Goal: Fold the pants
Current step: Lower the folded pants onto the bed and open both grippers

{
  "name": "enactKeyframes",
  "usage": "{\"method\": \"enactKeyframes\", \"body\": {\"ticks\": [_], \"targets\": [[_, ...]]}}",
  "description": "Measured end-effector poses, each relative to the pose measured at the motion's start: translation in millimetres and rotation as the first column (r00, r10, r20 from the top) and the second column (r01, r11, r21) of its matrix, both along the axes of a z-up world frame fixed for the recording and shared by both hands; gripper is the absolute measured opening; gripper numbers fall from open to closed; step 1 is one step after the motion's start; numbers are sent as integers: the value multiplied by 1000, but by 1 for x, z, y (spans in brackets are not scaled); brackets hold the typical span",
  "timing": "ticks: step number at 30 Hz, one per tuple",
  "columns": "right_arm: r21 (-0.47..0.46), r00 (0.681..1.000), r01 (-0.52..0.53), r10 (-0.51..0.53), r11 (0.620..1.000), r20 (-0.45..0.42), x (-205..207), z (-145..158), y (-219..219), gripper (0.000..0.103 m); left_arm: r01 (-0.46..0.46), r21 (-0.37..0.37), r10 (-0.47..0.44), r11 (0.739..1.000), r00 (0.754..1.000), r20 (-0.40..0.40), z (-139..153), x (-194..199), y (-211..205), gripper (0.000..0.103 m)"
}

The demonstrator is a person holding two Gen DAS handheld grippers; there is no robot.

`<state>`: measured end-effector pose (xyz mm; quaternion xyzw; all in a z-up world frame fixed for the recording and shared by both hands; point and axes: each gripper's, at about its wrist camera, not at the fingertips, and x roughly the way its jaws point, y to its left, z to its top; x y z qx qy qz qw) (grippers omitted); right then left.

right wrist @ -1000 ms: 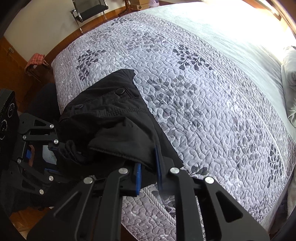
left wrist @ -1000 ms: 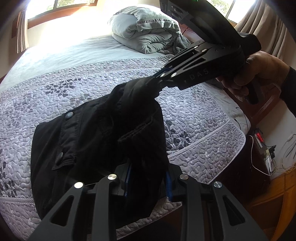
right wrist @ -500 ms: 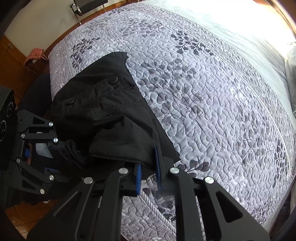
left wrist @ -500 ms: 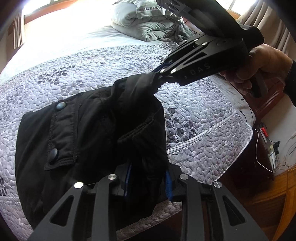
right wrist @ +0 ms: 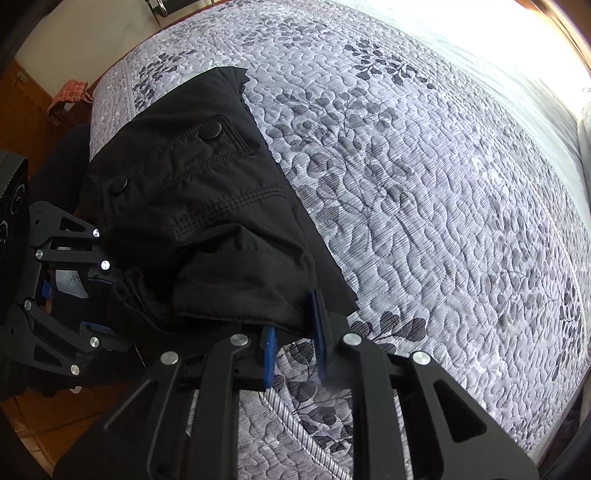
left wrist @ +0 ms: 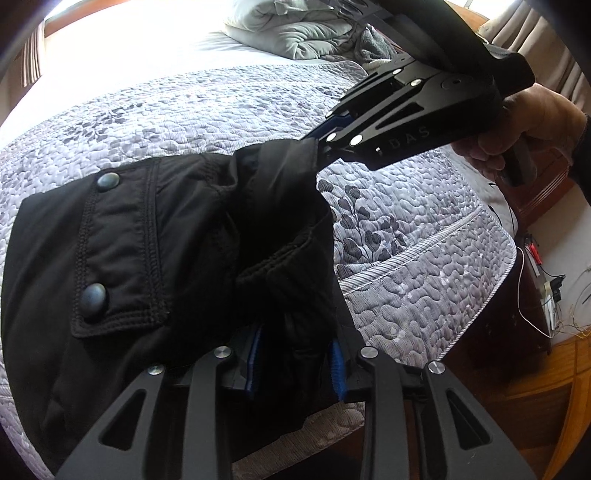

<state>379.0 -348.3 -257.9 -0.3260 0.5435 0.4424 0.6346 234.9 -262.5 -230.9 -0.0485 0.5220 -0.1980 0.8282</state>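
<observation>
Black pants with a snap-button pocket flap lie bunched near the foot edge of the bed; they also show in the right wrist view. My left gripper is shut on a bunch of the black fabric at the bed's edge. My right gripper is shut on another edge of the pants. In the left wrist view the right gripper pinches the fabric from the right, held by a hand. In the right wrist view the left gripper sits at the left, over the bed's edge.
The bed wears a grey quilted floral cover. A folded grey duvet lies at the head. A cabinet with cables stands right of the bed. A wooden floor and a chair with a checked cloth lie beyond the foot.
Both grippers have moved forward over the bed with the pants still held. The pants now lie further onto the quilt and fill more of both views.
</observation>
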Motion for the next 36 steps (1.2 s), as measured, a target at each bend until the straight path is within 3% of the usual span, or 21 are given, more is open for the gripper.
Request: {"method": "enactKeyframes", "body": {"ticks": [4,10,14,17,20,22,24,26,31,36], "targets": [[-11,1000,15,-15,1000,0,4,-8,-5,35,3,7,-3,1000,1000,-11,-7,1,-1,32],[4,996,86,-86,996,6,7,-12,-19,42,1,3,-1,1000,1000,-27,-9,2,-3,35],[3,989,145,-145,989,30,3,-9,-30,49,4,-11,-4,1000,999,-33,-10,3,-1,36],[58,972,230,-232,972,41,0,4,-45,54,4,-46,-5,999,999,-33,-9,1,5,37],[142,931,359,-365,922,15,0,24,-64,48,-4,-168,-5,986,999,-50,-3,-2,21,56],[208,908,412,-418,887,-14,-4,36,-71,32,-25,-242,20,970,1000,-24,9,-8,34,71],[264,893,443,-446,857,-50,-13,43,-71,16,-26,-296,28,955,1000,4,22,-13,46,73],[277,896,436,-440,856,-52,-23,40,-63,12,-33,-326,47,945,998,35,35,-19,63,78],[324,888,451,-453,831,-77,-35,23,-47,11,-76,-310,108,948,990,86,46,-27,113,83],[313,864,501,-485,807,-135,-33,-11,-52,12,-166,-250,181,954,983,39,23,-14,147,83]]}}
